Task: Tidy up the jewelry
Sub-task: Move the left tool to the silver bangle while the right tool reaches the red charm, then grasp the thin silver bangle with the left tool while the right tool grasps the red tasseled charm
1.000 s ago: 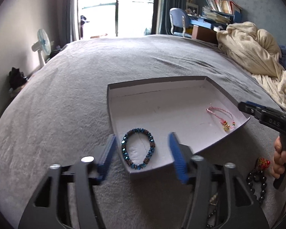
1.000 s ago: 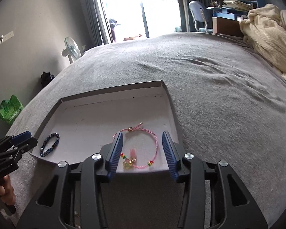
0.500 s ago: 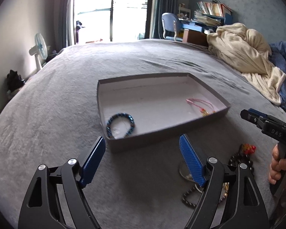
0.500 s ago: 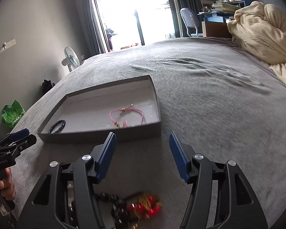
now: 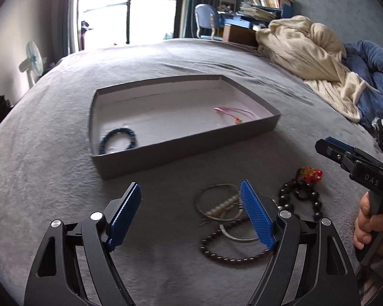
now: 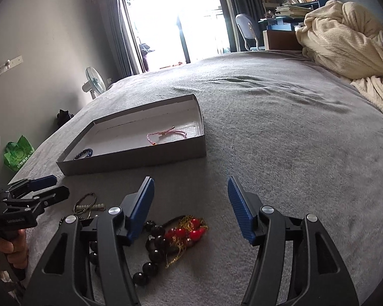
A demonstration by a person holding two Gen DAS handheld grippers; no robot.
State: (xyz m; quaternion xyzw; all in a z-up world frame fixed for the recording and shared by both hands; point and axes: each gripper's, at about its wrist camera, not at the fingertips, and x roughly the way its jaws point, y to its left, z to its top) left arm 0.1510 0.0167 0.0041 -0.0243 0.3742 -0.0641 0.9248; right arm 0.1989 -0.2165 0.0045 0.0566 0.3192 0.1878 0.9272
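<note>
- Jaws first: our left gripper stands wide with nothing between its pads, hovering over the bed on the near side of the grey box. A second ago it was right at the box, straddling the blue bead bracelet; it has since pulled back and opened further.
- Our right gripper also has its jaws apart and empty. Earlier they were narrower around the pink cord bracelet; now they have let go and backed off.
- Jewelry left outside lies on the bed just short of the box: a dark bead necklace with a red and gold charm below the right gripper, and thin wire bangles with a pearl strand and a smaller dark bead strand below the left.
- Inside the box, the blue bead bracelet rests in the near left corner and the pink cord bracelet toward the right side, well apart from each other.
- We judge both drops done: two pieces are placed, both grippers are free, and the pile in front of the box is what we would turn to next.
- Beyond the box, a cream blanket is heaped at the far edge of the bed.
</note>
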